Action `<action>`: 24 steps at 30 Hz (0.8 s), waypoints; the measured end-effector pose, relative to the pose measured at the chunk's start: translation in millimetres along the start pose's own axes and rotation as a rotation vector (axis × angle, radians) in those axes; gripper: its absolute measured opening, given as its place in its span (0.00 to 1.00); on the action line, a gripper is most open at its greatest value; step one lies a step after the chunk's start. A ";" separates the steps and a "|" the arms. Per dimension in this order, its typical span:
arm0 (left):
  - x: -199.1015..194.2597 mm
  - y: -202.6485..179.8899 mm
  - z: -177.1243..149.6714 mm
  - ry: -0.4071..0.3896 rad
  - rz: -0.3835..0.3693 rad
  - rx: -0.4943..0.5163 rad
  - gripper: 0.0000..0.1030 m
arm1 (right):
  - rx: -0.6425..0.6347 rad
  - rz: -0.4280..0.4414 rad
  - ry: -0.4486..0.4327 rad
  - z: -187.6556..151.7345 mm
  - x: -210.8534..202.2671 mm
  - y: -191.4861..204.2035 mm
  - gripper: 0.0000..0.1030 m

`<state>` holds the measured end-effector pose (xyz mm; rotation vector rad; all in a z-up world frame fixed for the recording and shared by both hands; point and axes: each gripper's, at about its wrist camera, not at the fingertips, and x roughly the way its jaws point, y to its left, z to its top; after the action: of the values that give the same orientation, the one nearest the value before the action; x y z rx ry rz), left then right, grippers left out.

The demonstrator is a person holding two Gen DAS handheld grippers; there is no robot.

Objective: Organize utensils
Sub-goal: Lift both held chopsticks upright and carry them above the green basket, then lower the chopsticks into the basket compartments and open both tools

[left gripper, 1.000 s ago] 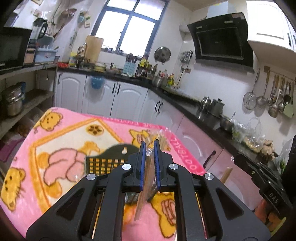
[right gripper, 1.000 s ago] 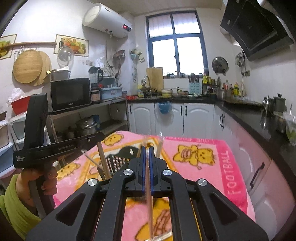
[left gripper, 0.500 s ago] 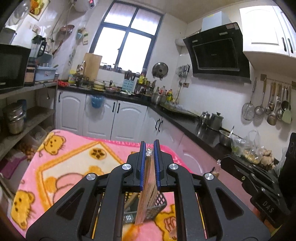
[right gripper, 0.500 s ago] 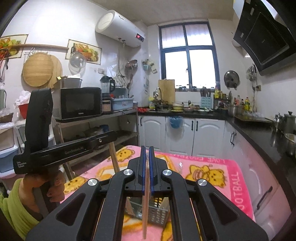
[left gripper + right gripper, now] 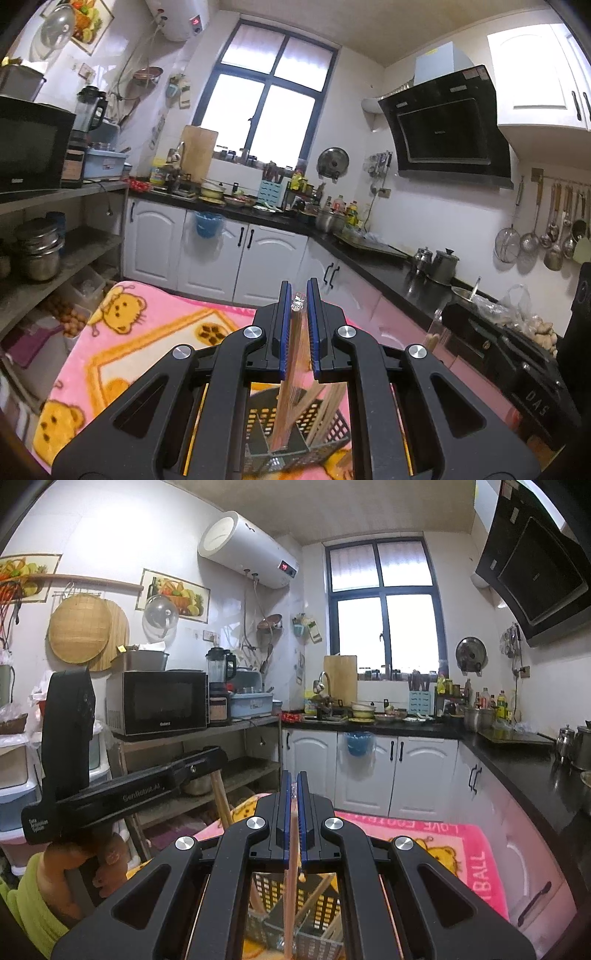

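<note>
My left gripper (image 5: 297, 306) is shut on a bundle of wooden chopsticks (image 5: 290, 384) in clear wrap. The bundle hangs down to the black mesh utensil basket (image 5: 332, 432), where more chopsticks lean. My right gripper (image 5: 293, 794) is shut on a thin wrapped wooden stick (image 5: 291, 886), which hangs over the same basket (image 5: 325, 897). The basket stands on a pink cartoon blanket (image 5: 147, 332). In the right wrist view the left tool's black body (image 5: 122, 797) sits at the left, held by a hand (image 5: 62, 871). Whether either lower end touches the basket floor is hidden.
A shelf rack with a microwave (image 5: 159, 701) and pots stands left of the blanket. White cabinets under a black counter (image 5: 369, 251) run along the back and right. Ladles hang on the right wall (image 5: 554, 236). The right tool's body (image 5: 517, 369) is close on the right.
Both grippers have risen and tipped up, still shut on their sticks. The basket has slid from ahead of the fingers to low beneath them.
</note>
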<state>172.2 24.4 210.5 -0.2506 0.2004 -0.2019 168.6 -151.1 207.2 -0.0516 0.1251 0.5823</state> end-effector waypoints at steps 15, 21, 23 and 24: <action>20.1 24.5 1.4 0.002 0.054 -0.030 0.05 | -0.030 -0.013 -0.062 21.4 38.1 3.1 0.03; 29.5 29.6 -7.7 0.020 0.071 -0.034 0.05 | -0.020 -0.017 -0.038 11.7 56.1 -0.5 0.04; 32.4 31.2 -11.4 0.029 0.073 -0.036 0.05 | -0.018 -0.021 -0.029 7.1 60.9 -1.1 0.04; 33.9 32.0 -13.5 0.036 0.075 -0.038 0.05 | -0.016 -0.022 -0.021 4.5 64.0 -1.5 0.04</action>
<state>207.3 44.2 183.4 -0.2766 0.2486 -0.1287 222.9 -117.0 203.2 -0.0625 0.0990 0.5623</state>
